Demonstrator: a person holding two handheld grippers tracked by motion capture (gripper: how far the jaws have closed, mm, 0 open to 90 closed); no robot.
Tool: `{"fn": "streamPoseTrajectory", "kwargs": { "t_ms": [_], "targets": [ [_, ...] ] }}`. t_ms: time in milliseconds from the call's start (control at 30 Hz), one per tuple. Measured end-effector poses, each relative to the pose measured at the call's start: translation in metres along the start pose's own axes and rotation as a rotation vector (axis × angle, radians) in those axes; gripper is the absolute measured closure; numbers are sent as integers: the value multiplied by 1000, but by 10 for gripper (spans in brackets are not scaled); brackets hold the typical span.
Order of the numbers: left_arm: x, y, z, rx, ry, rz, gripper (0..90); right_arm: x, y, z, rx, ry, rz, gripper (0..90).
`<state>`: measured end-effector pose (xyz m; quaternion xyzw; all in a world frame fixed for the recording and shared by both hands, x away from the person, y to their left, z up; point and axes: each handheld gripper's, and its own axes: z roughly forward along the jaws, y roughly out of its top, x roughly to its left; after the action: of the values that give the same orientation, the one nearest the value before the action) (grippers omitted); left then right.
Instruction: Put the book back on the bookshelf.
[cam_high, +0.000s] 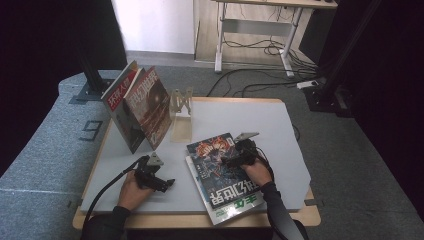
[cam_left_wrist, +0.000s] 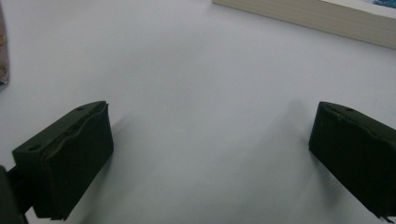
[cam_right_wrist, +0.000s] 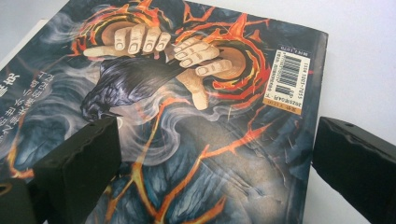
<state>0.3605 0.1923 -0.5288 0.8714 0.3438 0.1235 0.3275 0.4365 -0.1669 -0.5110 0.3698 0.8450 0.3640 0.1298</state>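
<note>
Right hand-held gripper (cam_high: 239, 150) hovering over the far end of the top magazine (cam_high: 222, 167), jaws spread wide and released, nothing between them. In the right gripper view, the dark, flame-patterned cover of that magazine (cam_right_wrist: 187, 130) just below and between the two black jaws, with the barcode label (cam_right_wrist: 285, 79) near the right jaw and the cover's edge running close beside that jaw. Top magazine lying flat on the near right part of the white worktop (cam_high: 260, 120), stacked on a second magazine (cam_high: 235, 212) whose green-lettered near edge sticks out past the worktop's near rim. Left hand-held gripper (cam_high: 167, 182) low over bare worktop to the left of the stack, apart from it, jaws likewise wide apart and empty. In the left gripper view, plain white surface between the jaws and the pale page edge of the stack (cam_left_wrist: 308, 18) farther off. At the far left of the worktop, two magazines (cam_high: 137, 107) leaning upright, just left of a clear stand (cam_high: 181, 117), well apart from both hand-held grippers.
</note>
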Motion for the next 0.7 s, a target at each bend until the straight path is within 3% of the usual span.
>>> {"fn": "streamPoseTrajectory", "kwargs": {
  "t_ms": [700],
  "targets": [
    [0,0,0,1,0,1,0,31,-2,-2,-12,68,-75,14]
  ]
}}
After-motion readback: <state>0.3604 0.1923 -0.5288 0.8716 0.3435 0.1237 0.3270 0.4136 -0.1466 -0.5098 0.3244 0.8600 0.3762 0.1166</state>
